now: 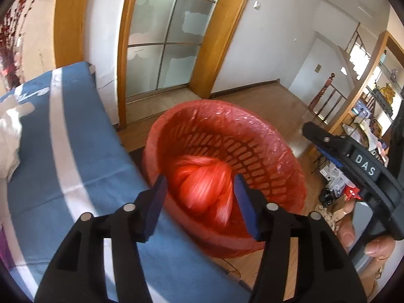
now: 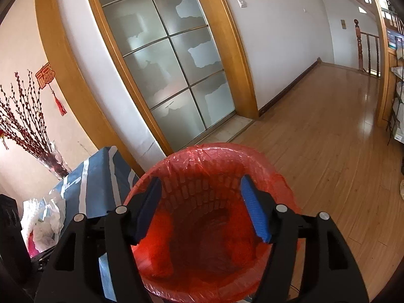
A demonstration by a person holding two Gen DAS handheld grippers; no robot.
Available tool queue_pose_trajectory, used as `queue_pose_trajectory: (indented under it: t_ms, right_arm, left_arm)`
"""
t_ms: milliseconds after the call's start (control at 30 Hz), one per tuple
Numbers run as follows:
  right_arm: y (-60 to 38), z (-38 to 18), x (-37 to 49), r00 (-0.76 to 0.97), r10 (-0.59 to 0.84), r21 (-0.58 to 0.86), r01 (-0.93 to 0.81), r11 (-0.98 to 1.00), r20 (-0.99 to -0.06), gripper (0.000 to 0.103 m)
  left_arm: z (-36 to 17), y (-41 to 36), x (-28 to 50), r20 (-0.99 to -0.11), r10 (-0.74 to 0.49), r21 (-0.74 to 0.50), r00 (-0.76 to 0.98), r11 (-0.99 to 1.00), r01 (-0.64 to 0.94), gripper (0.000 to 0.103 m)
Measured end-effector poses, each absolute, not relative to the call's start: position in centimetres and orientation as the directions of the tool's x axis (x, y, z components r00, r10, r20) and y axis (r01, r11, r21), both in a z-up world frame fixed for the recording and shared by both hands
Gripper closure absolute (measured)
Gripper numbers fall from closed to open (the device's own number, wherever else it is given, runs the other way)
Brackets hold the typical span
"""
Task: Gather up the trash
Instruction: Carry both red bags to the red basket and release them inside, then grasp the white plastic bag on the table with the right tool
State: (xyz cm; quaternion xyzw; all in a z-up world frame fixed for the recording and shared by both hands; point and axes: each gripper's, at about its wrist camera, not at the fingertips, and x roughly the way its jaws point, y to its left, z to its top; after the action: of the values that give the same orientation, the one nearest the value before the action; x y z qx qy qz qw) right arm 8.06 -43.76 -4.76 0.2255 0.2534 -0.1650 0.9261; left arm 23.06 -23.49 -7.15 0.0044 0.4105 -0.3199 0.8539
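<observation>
Left wrist view: white crumpled plastic bag (image 1: 8, 141) at the far left edge of the table (image 1: 83, 151), which wears a blue cloth with white stripes. Just right of the table's right edge, on the wood floor (image 1: 272, 101), sits the red slotted waste basket (image 1: 252, 151), lined with a red plastic bag. A bundled red plastic bag (image 1: 204, 181), motion-blurred, is inside the basket, seen between the fingers of the left gripper (image 1: 200, 197). Left jaws stand apart, pads not touching the bundle; it looks free of them.

Right edge of the same view: right gripper (image 1: 353, 161) from the side, a person's fingers (image 1: 376, 245) on its handle.

Right wrist view: vase of red budded branches (image 2: 30, 126) on the table's far corner, white bag (image 2: 48, 222) nearer. Right gripper (image 2: 200, 209) hangs over the basket (image 2: 219, 156) mouth, jaws parted, nothing between the pads. Red liner bunched in the basket bottom. Frosted glass door (image 2: 171, 58) in a wood frame behind.
</observation>
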Motion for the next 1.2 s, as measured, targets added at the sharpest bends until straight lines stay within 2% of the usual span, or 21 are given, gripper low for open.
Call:
queue_pose_trajectory:
  t_ms: [133,467,900,1200]
  right_arm:
    - [-42.7,-4.8,7.8,0.808,-0.214,0.288,0.424,0.859,-0.550,0.036]
    - [-37.3,-4.8,8.3,0.813,-0.168,0.190,0.322,0.927,-0.558,0.036]
    - [-26.9,-4.1,12.3,0.819,0.042,0.175,0.072,0.982,-0.572,0.036]
    - [-19.3,-3.8,20.1,0.775,0.232,0.278,-0.075,0.958,-0.588,0.039]
  left_arm:
    - [-6.6,-21.1,21.9,-0.694,-0.496,-0.197,0.522,0.828,0.525,0.034]
    - [-5.1,-11.7,19.5,-0.674,-0.330,-0.093,0.660,0.925,0.368,0.033]
    - [-0.7,3.8,18.5,-0.588,-0.069,-0.060,0.806,0.997,0.041,0.033]
    - [0.1,11.1,20.4,-0.567,0.029,-0.075,0.823,0.993,-0.086,0.033]
